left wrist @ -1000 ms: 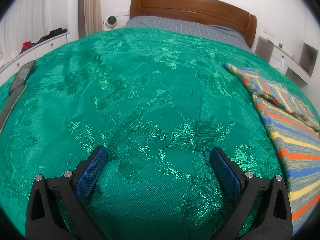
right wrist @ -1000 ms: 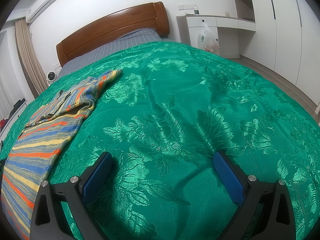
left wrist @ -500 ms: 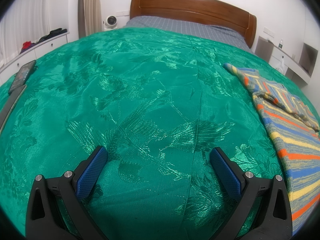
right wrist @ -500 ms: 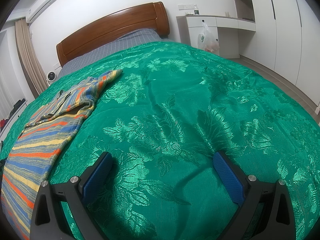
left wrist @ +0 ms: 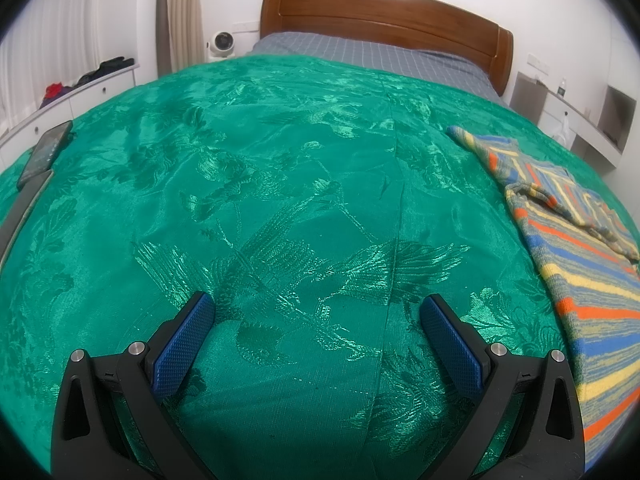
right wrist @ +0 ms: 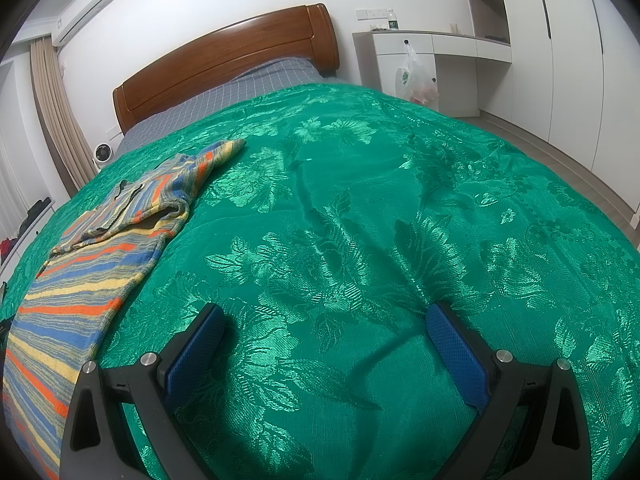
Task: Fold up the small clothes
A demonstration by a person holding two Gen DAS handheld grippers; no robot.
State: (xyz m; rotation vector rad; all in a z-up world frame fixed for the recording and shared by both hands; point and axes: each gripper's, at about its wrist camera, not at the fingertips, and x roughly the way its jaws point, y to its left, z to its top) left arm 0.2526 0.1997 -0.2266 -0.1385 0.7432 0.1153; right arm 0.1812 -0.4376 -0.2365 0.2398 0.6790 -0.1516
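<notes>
A small striped garment [left wrist: 576, 256] in blue, orange, yellow and grey lies flat on the green bedspread [left wrist: 300, 184], with one sleeve folded over its body. It lies at the right edge of the left wrist view and at the left of the right wrist view [right wrist: 88, 264]. My left gripper [left wrist: 316, 308] is open and empty, low over bare bedspread to the left of the garment. My right gripper [right wrist: 326, 316] is open and empty, low over bare bedspread [right wrist: 400, 208] to the right of the garment.
A wooden headboard [left wrist: 384, 12] and grey sheet stand at the far end of the bed. A phone [left wrist: 44, 152] lies at the bed's left edge. A white desk [right wrist: 432, 46] with a hanging plastic bag [right wrist: 414, 80] and wardrobes stand to the right. A low white cabinet [left wrist: 76, 96] runs along the left.
</notes>
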